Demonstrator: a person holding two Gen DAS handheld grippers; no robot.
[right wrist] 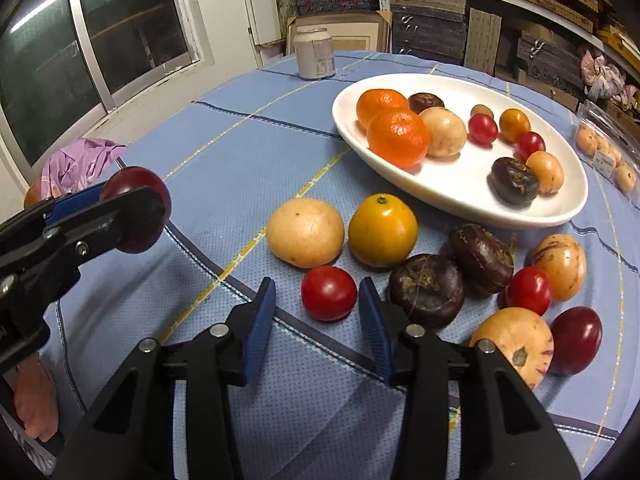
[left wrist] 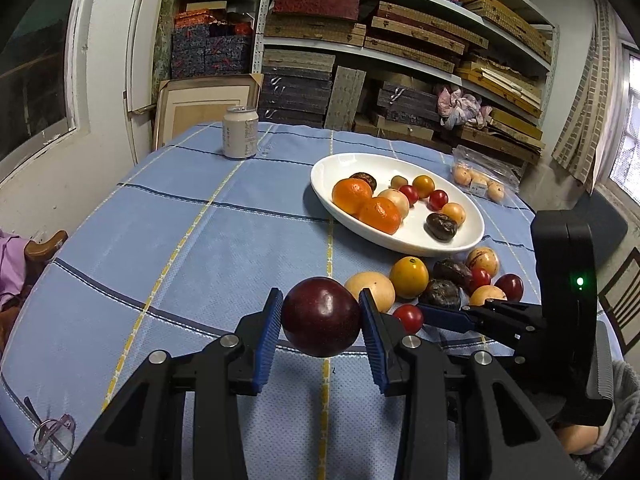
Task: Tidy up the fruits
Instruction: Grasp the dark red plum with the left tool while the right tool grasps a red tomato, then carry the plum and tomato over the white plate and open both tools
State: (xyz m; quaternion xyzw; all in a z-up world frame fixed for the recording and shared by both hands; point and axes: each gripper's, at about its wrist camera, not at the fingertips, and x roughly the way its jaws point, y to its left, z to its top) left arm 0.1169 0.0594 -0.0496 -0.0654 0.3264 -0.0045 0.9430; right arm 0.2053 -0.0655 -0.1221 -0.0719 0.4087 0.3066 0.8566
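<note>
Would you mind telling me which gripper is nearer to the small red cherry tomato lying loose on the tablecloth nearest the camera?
Right. The right gripper brackets the cherry tomato, pads not clearly touching. The left gripper is off to the side, holding a dark red plum.

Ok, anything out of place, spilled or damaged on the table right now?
Nothing spilled or damaged. The dish sits flat and the can stands upright. The only stray item is a pair of glasses lying at the table's near left edge, away from the fruit.

No legible text, even on the can (left wrist: 240,132)
</note>
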